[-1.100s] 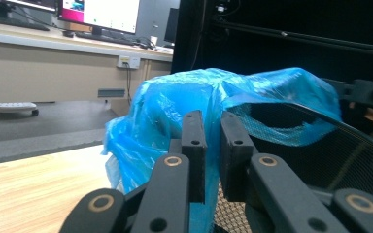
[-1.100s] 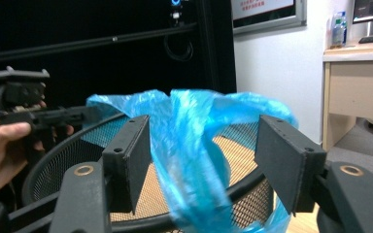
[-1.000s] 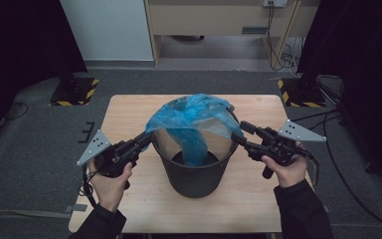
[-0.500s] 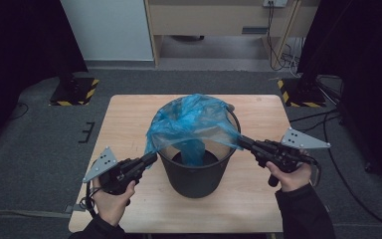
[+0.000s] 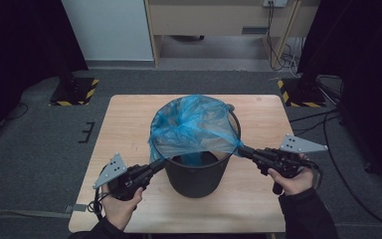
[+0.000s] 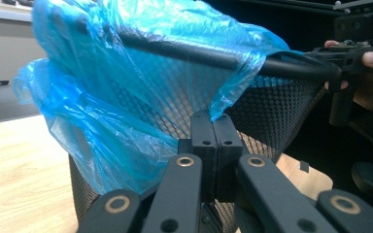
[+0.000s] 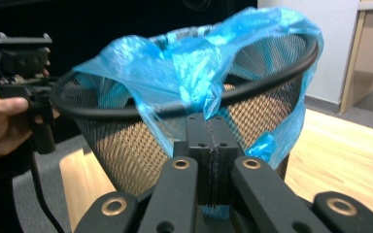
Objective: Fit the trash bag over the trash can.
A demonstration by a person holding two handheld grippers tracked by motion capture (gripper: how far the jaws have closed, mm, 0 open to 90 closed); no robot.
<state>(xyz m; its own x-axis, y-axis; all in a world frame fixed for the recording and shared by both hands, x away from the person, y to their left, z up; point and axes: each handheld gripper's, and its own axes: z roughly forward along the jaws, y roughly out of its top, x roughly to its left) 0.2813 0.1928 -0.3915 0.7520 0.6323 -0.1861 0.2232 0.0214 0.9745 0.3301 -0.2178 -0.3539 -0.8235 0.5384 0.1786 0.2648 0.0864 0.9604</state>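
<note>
A black mesh bin [image 5: 196, 174] stands in the middle of the wooden table [image 5: 129, 114], and a blue plastic bag [image 5: 194, 127] is draped over its rim. At the bin's near-left side, my left gripper [image 5: 160, 162] is shut on the bag's edge. In the left gripper view the closed jaws [image 6: 213, 121] pinch the blue film [image 6: 126, 97] against the mesh wall [image 6: 277, 111]. My right gripper [image 5: 240, 149] is shut on the bag's edge at the bin's right rim. The right gripper view shows its jaws [image 7: 209, 124] clamped on the film [image 7: 189, 73]. The bag is stretched between both grippers.
The table's near edge [image 5: 179, 230] lies just behind both hands. Grey floor surrounds the table, with yellow-black marked bases [image 5: 74, 92] at the back left and back right. Cables [image 5: 328, 124] trail on the floor to the right. A wooden desk [image 5: 219, 15] stands at the far side.
My left gripper has come down and toward the near edge with the bag's edge. My right gripper has dropped slightly. The bag is now spread wider across the bin's mouth.
</note>
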